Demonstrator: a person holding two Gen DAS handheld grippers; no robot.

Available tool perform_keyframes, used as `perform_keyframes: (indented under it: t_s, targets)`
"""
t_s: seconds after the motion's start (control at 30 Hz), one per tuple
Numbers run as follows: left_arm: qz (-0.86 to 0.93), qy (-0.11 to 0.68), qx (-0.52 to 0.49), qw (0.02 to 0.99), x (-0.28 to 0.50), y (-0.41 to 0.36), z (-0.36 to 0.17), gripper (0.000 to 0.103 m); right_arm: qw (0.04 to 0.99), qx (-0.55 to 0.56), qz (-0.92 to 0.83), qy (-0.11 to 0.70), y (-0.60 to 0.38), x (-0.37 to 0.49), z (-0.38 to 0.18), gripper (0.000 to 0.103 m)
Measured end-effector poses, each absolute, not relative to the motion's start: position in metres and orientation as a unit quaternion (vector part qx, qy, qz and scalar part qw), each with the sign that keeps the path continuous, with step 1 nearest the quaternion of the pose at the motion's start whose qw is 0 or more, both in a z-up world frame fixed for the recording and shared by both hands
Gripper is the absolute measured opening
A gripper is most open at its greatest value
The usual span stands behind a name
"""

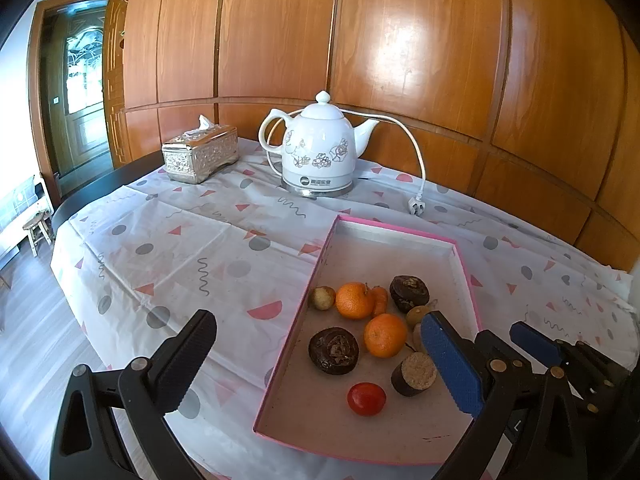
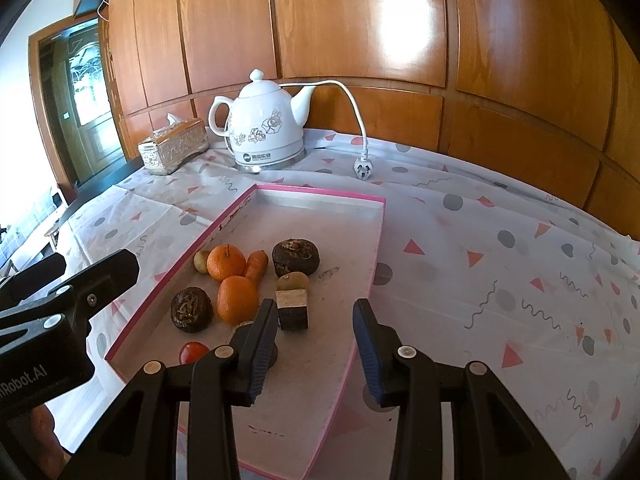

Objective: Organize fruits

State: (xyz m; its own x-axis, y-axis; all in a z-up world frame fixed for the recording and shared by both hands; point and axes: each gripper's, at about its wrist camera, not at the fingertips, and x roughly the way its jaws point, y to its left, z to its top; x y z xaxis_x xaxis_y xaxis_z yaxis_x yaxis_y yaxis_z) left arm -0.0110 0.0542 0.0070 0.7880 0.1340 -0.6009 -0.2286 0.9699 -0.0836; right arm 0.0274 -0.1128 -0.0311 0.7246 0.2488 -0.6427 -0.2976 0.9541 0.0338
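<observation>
A pink-rimmed shallow tray (image 1: 394,232) (image 2: 320,194) lies on the patterned tablecloth. It holds two oranges (image 1: 385,335) (image 2: 237,299), a small carrot (image 1: 380,300) (image 2: 257,266), two dark round fruits (image 1: 334,350) (image 2: 191,309), a red tomato (image 1: 366,399) (image 2: 193,352), a dark cut piece with a tan face (image 1: 414,373) (image 2: 293,307), and small yellowish fruits (image 1: 322,298) (image 2: 201,261). My left gripper (image 1: 320,364) is open and empty, spanning the tray's near left part. My right gripper (image 2: 316,344) is open and empty over the tray's near right part; it also shows in the left wrist view (image 1: 492,356).
A white floral electric kettle (image 1: 318,148) (image 2: 266,130) with a loose cord and plug (image 1: 416,204) (image 2: 361,168) stands at the back. A silver tissue box (image 1: 200,154) (image 2: 174,146) sits to its left. Wood panelling backs the table. The table edge drops off at left.
</observation>
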Motion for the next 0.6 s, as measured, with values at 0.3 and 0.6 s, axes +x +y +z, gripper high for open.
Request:
perform_keyframes:
  t_s: [0.3, 0.6]
  targets:
    - [0.093, 0.315, -0.074, 0.942, -0.009, 0.053, 0.005, 0.103, 0.927, -0.038, 0.146, 0.343, -0.113, 0.028, -0.033, 0.039]
    - [0.078, 0.320, -0.074, 0.941, -0.006, 0.051, 0.001, 0.103, 0.929, -0.026, 0.143, 0.342, -0.123, 0.030, -0.033, 0.039]
